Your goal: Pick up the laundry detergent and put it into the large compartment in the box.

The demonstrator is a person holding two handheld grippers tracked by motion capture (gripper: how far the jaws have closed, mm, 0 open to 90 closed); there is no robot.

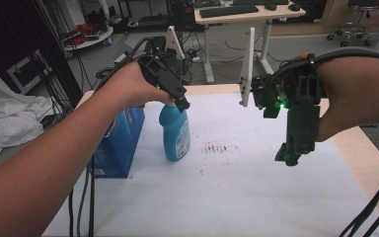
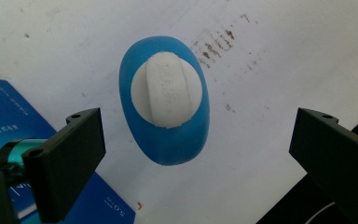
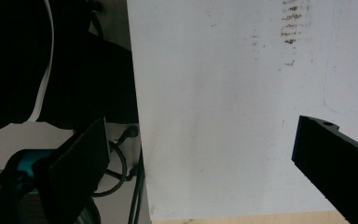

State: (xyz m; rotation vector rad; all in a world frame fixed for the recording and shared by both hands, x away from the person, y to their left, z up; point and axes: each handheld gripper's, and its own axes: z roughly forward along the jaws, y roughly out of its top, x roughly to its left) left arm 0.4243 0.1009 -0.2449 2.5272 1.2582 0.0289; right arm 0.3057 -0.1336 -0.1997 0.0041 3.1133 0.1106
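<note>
High view showed the left gripper (image 1: 180,101), jaws spread wide, poised directly above the upright blue bottle (image 1: 175,132) just beside a blue box (image 1: 121,143). The right gripper (image 1: 291,153) hung open over bare cloth. An off-centre descent might tip the bottle.

Directly below your left gripper (image 2: 186,154), the blue bottle's (image 2: 164,140) white cap (image 2: 168,89) carries raised lettering too blurred to read. The blue box (image 2: 9,121) beside that gripper's near jaw bears small white print, likewise illegible, as is the bottle's front label (image 1: 181,143).
</note>
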